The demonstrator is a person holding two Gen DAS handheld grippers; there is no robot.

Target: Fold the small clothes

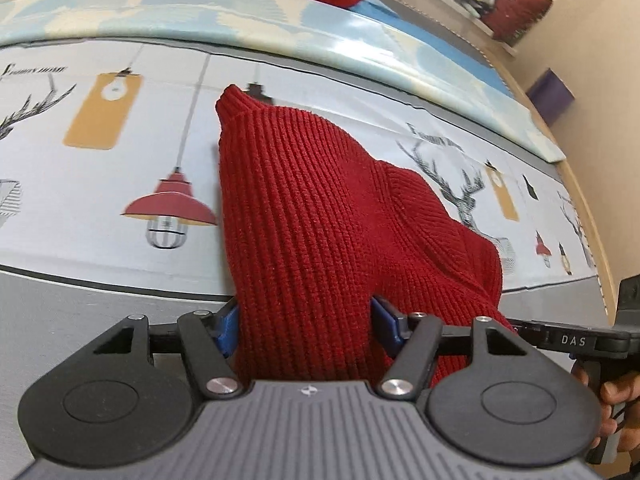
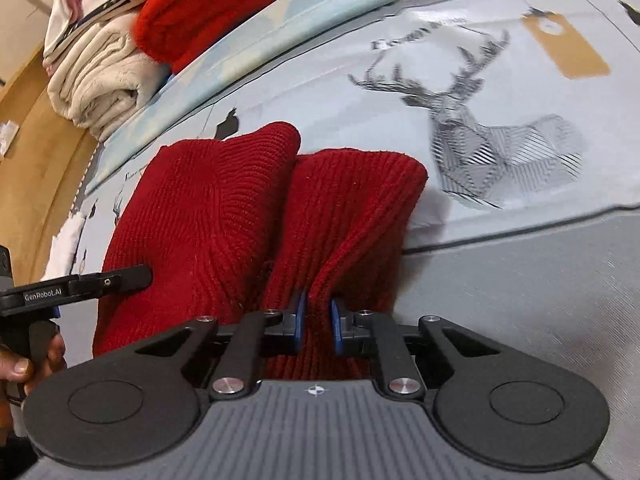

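While both grippers grip it: red knit garment (image 1: pixel 320 216), centre of both frames, draped on a printed cloth (image 1: pixel 100 240).
Left gripper (image 1: pixel 306 320): fingers wide, thick fabric bunched between them.
Right gripper (image 2: pixel 318 316): fingers nearly together, pinching a fold.
Upper left, right view: folded cream blanket (image 2: pixel 96 80).

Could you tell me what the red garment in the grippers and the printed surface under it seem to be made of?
Red garment: a chunky rib knit, probably wool or acrylic, matte, with clear vertical ribs. Printed surface: smooth, slightly glossy sheet with deer and lamp prints, possibly coated fabric or vinyl; the look leaves it open.
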